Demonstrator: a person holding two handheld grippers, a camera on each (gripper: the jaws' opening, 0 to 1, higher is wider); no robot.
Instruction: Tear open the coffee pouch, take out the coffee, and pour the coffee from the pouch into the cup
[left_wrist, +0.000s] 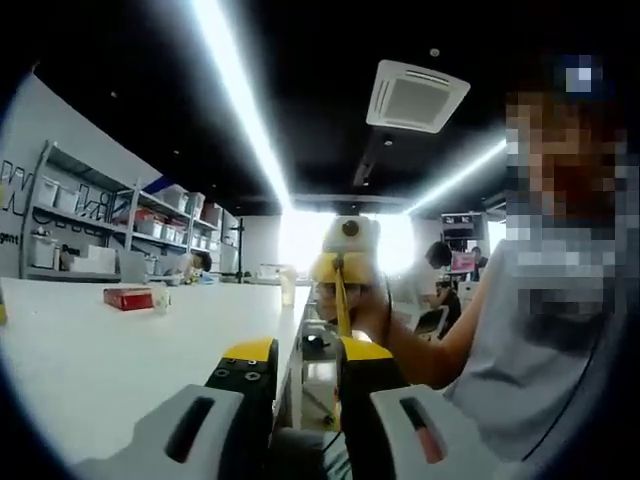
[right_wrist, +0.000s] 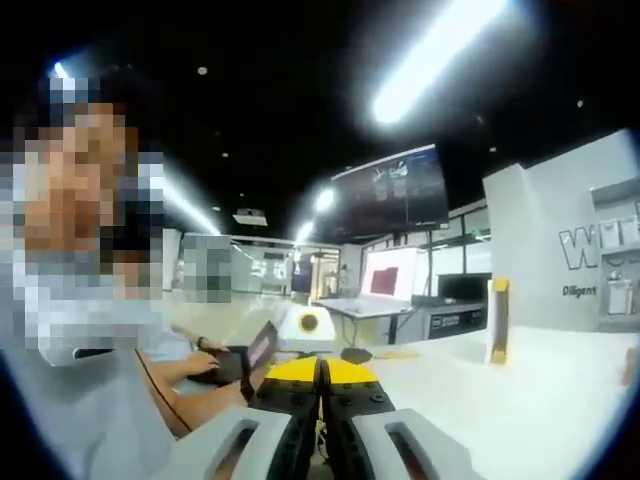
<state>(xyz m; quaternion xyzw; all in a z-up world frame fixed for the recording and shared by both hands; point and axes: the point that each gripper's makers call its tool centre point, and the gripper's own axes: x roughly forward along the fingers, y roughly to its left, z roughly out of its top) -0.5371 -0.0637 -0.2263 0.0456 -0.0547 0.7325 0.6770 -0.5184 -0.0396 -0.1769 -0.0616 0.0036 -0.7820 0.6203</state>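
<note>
The yellow-tipped left gripper (left_wrist: 305, 365) is seen with jaws parted, nothing between them. The yellow-tipped right gripper (right_wrist: 321, 375) is pressed closed. A small translucent cup (left_wrist: 288, 284) stands on the white table (left_wrist: 90, 360) at eleven o'clock beyond the left jaws; a red box (left_wrist: 127, 297) lies at ten.

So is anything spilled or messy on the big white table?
Nothing looks spilled or broken. The white table is clean, with a red box and a small cup standing tidily far back. One odd thing: both tools point away from the table's things, the left tool open, the right tool shut.
</note>
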